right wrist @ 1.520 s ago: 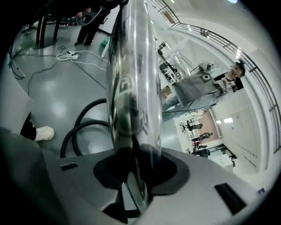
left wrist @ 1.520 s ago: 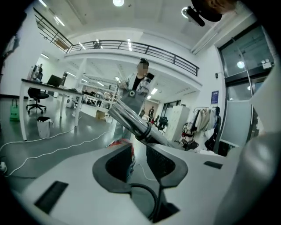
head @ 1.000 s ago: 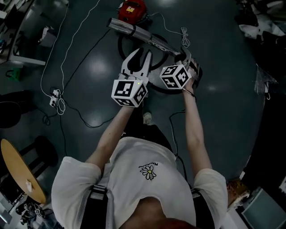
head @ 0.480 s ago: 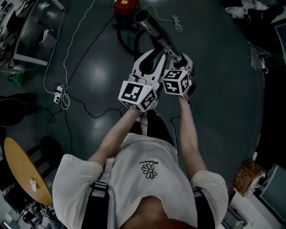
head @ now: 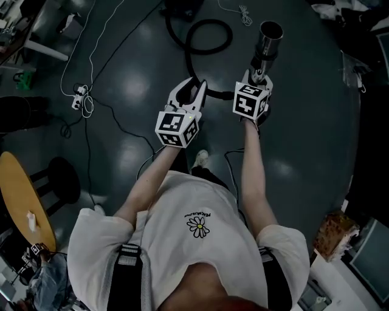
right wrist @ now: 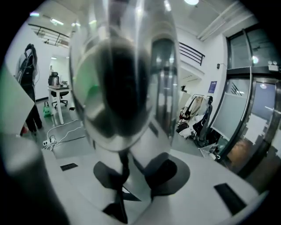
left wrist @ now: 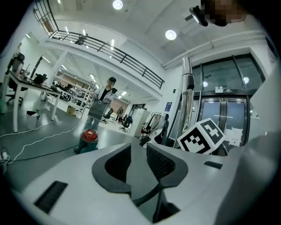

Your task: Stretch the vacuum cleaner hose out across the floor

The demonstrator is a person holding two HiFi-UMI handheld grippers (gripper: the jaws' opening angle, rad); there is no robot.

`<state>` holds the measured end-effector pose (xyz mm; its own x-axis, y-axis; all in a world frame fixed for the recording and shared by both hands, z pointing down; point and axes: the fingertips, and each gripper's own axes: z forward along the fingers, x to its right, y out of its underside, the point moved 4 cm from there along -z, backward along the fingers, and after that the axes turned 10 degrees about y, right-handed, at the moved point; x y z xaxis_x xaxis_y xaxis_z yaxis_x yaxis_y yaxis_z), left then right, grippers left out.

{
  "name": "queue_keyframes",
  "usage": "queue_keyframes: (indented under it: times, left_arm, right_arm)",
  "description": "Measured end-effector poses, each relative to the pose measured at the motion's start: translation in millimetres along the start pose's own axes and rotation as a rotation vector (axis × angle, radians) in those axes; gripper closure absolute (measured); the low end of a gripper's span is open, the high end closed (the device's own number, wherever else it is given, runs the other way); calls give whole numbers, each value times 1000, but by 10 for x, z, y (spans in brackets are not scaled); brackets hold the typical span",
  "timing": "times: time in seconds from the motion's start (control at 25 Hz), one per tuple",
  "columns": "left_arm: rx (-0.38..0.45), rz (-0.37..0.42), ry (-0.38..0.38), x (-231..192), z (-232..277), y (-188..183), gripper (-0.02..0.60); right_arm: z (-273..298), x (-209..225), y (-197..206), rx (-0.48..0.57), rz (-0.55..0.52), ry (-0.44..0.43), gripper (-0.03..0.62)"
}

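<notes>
My right gripper (head: 258, 74) is shut on the vacuum cleaner's metal wand (head: 267, 37), which stands up toward the head camera. In the right gripper view the wand (right wrist: 127, 74) fills the picture, clamped between the jaws of that gripper (right wrist: 131, 165). The black hose (head: 206, 53) lies in a loop on the dark floor ahead, and a stretch of it runs to the wand's base. My left gripper (head: 193, 85) hovers left of the wand, open, nothing between its jaws (left wrist: 138, 147). The red vacuum cleaner (left wrist: 90, 138) stands on the floor beyond; the head view shows only its edge (head: 182, 6).
White cables and a power strip (head: 82, 100) trail across the floor at left. A round wooden table (head: 24, 206) and a black stool (head: 61, 182) stand at lower left. A cardboard box (head: 334, 234) sits at lower right. A person (left wrist: 103, 103) stands behind the vacuum cleaner; glass doors (left wrist: 224, 118) lie right.
The wand has swung from slanting across the floor to upright in my right gripper. The grippers have drawn apart, and the vacuum cleaner has slid toward the head view's top edge.
</notes>
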<state>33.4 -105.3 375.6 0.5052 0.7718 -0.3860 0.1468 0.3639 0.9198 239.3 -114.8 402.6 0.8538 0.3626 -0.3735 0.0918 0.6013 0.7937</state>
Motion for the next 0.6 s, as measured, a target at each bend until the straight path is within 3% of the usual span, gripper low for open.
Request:
queue_keyframes:
  times: [0.2, 0.32, 0.6]
  left_arm:
    - [-33, 4, -37, 444, -337, 372, 488]
    - [-30, 34, -3, 725, -406, 424, 488]
    - [-85, 165, 95, 1071, -316, 609, 488]
  right_arm:
    - [-207, 260, 679, -123, 115, 6, 453]
    - [-370, 358, 1014, -189, 166, 8, 453]
    - [-555, 699, 950, -190, 236, 43, 453]
